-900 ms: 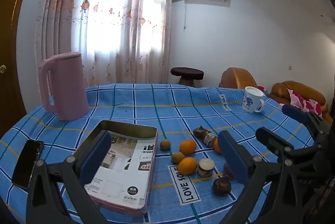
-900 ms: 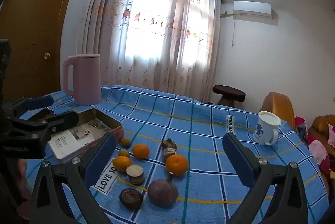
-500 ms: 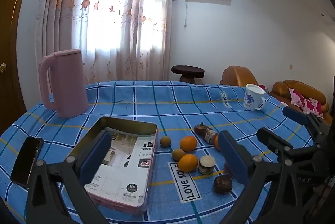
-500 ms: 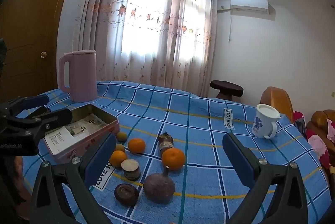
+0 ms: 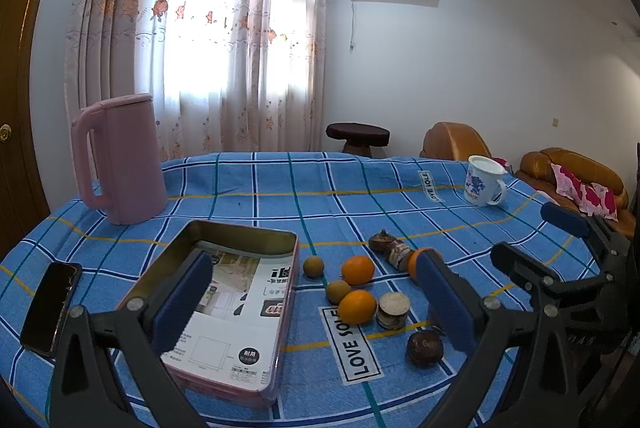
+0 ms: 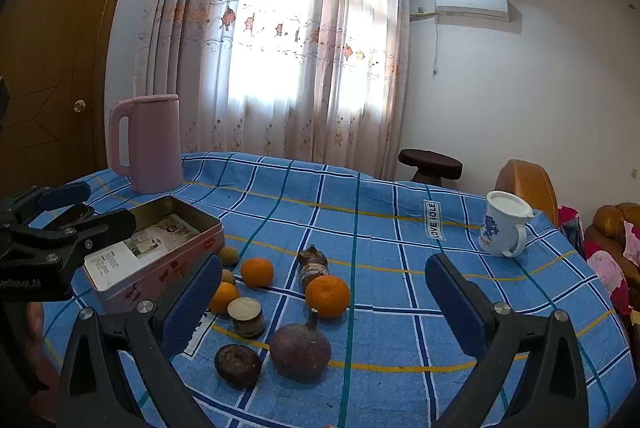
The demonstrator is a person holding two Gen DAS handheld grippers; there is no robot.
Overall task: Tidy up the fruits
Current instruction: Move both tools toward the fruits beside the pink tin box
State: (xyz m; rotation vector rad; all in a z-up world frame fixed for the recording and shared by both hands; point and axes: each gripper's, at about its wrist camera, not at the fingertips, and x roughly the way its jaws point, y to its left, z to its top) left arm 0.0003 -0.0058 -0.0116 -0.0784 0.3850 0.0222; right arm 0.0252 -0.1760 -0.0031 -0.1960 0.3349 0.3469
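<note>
Jaws of both grippers apart above the fruit cluster (image 6: 280, 292), tin (image 5: 256, 380) left, kettle (image 5: 120, 156) and mug (image 6: 502, 224) behind

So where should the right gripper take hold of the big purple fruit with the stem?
Probably across the round body of the purple fruit, from above, fingers on its left and right flanks. The stem sticks up, and the dark fruit sits close at its left, so the right gripper has little room there.

Fruits beside tin, mid-surface.
Tin (image 5: 224, 292) left of fruits (image 5: 356, 304); kettle (image 5: 120, 160) behind tin; mug (image 5: 482, 182) far right; phone (image 5: 50, 308) left of tin.
</note>
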